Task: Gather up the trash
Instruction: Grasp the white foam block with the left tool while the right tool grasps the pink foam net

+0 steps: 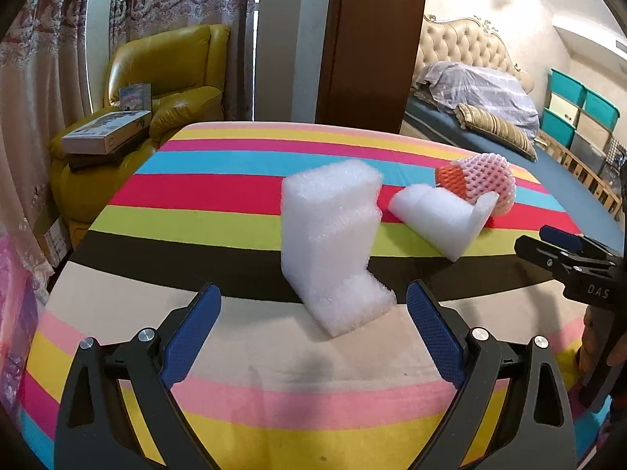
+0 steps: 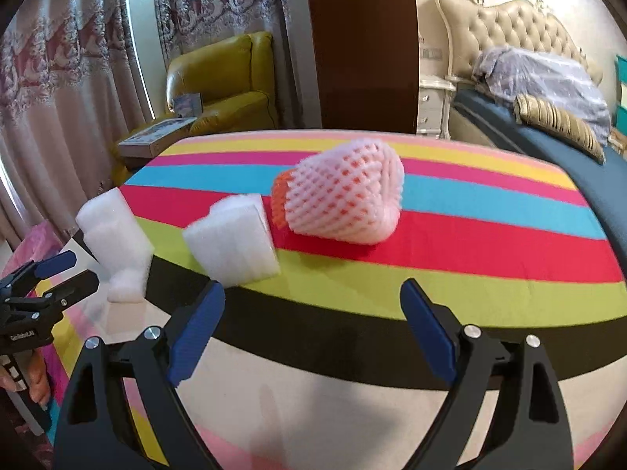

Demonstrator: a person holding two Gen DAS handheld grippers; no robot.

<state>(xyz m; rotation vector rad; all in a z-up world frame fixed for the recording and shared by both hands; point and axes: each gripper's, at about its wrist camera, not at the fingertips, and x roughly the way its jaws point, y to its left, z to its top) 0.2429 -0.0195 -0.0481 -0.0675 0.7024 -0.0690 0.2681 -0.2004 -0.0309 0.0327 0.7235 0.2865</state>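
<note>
Both claws spread, empty: left claw [image 1: 313, 315] lined up on tall foam block [image 1: 331, 243], right claw [image 2: 313, 309] facing foam net [image 2: 345, 196]. Probably featherlight, squashy; best pinched across the middle, gently.

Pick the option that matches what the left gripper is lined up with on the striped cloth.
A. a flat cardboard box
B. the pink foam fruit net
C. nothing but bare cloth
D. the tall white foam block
D: in the left wrist view, the tall white foam block stands just ahead of the open left gripper, with the pink foam fruit net farther off to the right.
</note>
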